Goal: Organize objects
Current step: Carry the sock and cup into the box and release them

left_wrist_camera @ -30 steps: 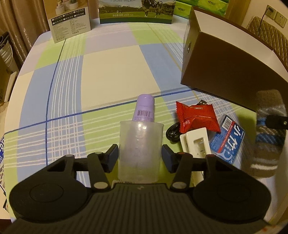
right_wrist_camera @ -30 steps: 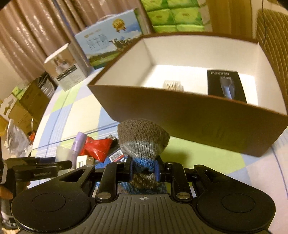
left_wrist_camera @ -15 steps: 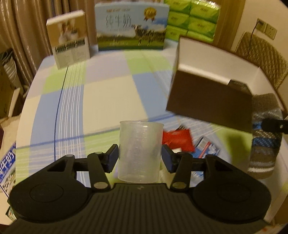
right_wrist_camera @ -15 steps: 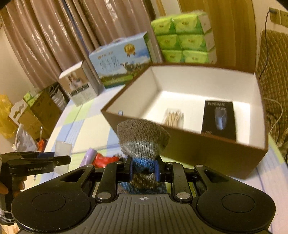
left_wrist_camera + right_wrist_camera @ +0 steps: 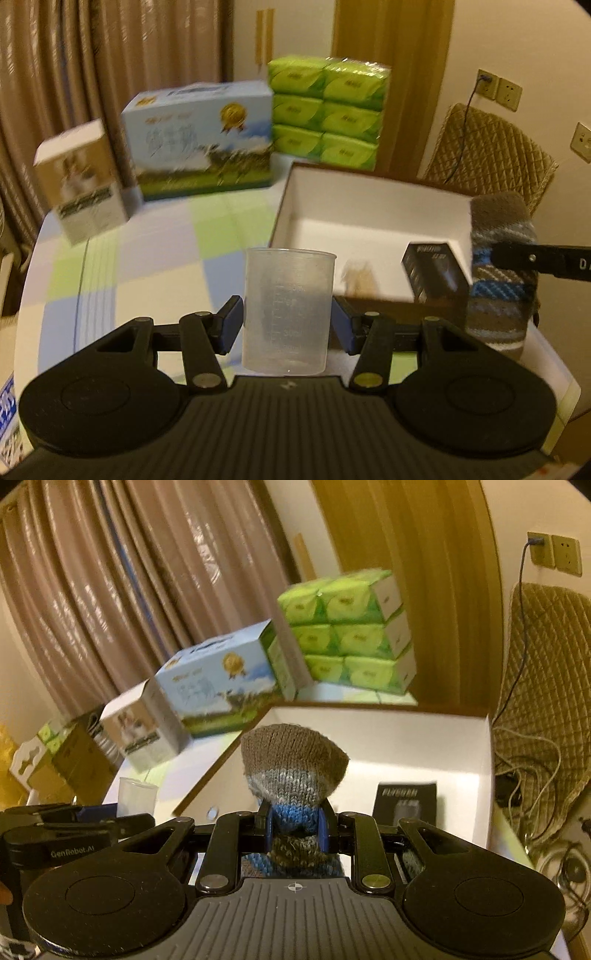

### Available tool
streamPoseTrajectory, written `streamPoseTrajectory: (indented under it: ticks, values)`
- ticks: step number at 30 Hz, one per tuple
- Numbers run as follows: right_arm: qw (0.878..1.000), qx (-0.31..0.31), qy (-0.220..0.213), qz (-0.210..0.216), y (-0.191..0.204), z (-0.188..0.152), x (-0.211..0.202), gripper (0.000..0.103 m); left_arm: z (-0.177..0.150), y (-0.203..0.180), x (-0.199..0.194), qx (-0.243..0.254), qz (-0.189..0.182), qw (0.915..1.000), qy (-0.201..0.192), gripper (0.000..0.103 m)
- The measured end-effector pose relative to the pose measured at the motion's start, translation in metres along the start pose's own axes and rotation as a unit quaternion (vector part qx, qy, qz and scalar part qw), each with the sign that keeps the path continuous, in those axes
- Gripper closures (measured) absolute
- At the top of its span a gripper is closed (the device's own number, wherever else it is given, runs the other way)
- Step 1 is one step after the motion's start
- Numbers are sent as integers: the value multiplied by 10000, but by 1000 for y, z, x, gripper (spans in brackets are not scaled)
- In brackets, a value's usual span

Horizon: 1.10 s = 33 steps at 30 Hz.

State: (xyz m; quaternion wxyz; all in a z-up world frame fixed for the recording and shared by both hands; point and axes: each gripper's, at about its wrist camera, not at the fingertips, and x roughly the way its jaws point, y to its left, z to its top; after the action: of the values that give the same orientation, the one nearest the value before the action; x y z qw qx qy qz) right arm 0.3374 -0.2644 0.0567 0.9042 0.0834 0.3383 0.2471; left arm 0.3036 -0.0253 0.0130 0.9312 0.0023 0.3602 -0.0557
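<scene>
A clear plastic cup [image 5: 288,310] is held upright between the pads of the left gripper [image 5: 288,321], its jaws set partway and closed against the cup's sides. A knitted sock [image 5: 293,771] is pinched at its middle by the right gripper [image 5: 295,830], whose jaws are drawn nearly together on the bunched wool; the toe end stands up ahead of the fingers and the rest hangs below them. Both things are clear of the table [image 5: 155,251].

The step in hand is judged to be the carry to the open box [image 5: 369,206], which lies ahead of both grippers, slightly to the right of the left one. Inside it, a black carton [image 5: 404,799] is seen just beyond the right gripper's fingers, and a small bundle of sticks [image 5: 356,273] lies ahead of the cup.

To do this well, the cup should be kept upright and lifted over the near wall before it is lowered onto bare floor between the sticks and the far-left corner. The sock should be brought over the wall as well, so that its hanging end is not caught on the rim, and released in the free space left of the carton. The two grippers are close together; they should be kept apart during release.
</scene>
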Motion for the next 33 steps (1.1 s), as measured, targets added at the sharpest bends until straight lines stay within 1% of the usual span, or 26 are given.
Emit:
streamPoseTrajectory:
  ticks: [4, 7, 13, 20, 23, 27, 33]
  values:
    - [10000, 51, -12, -68, -13, 17, 18, 84, 24, -15, 21, 98, -109, 9999, -21, 56]
    - [9999, 76, 39, -116, -22, 27, 36, 84, 40, -26, 39, 199, -112, 9997, 0, 56]
    - [9994, 109, 243, -202, -39, 37, 76, 84, 62, -39, 81, 315, -192, 9991, 190, 56]
    - [9980, 186, 522, -299, -51, 40, 119, 84, 76, -43, 130, 455, -184, 9975, 515, 56]
    - [9969, 329, 633, -328, -58, 40, 137, 84, 80, -43, 149, 480, -153, 9967, 638, 56]
    - [9956, 494, 716, -341, -65, 42, 154, 84, 86, -46, 172, 560, -135, 9953, 774, 56]
    - [9943, 546, 819, -398, -69, 44, 173, 84, 91, -52, 201, 695, -157, 9932, 922, 56]
